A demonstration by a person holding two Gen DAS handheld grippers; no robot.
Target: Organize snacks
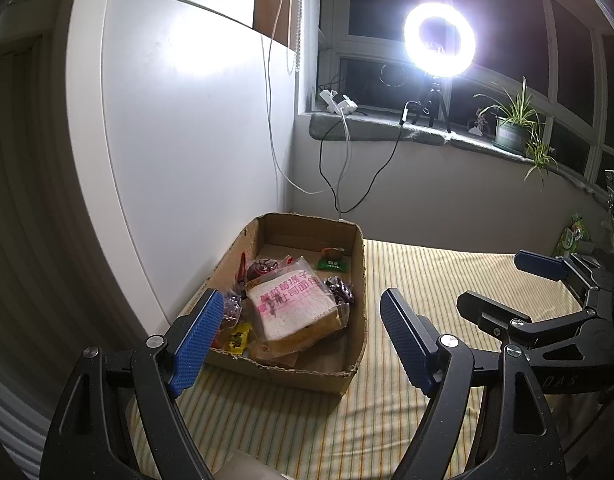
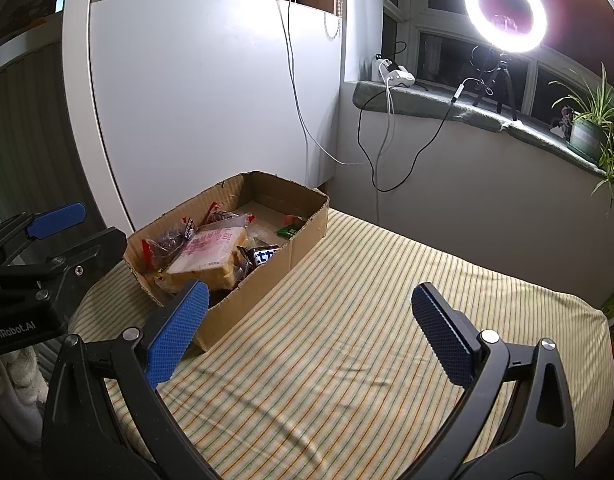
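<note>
A shallow cardboard box [image 1: 357, 280] sits on the striped cloth near the white cabinet; it also shows in the right wrist view [image 2: 307, 220]. Inside lie a bagged toast slice [image 1: 295, 304] [image 2: 209, 252], a green packet [image 1: 333, 264], a yellow candy [image 1: 237, 336], a dark chocolate bar [image 2: 267, 254] and several small wrapped sweets. My left gripper [image 1: 303, 340] is open and empty, hovering just in front of the box. My right gripper [image 2: 311, 328] is open and empty over the bare cloth to the right of the box. Each gripper shows at the edge of the other's view.
The striped cloth [image 2: 367, 340] covers the table. A white cabinet [image 1: 179, 120] stands behind the box. A ring light on a tripod [image 1: 439, 40], cables, a power strip and a potted plant [image 1: 515, 124] sit on the windowsill. A green snack bag [image 1: 573, 236] lies at the far right.
</note>
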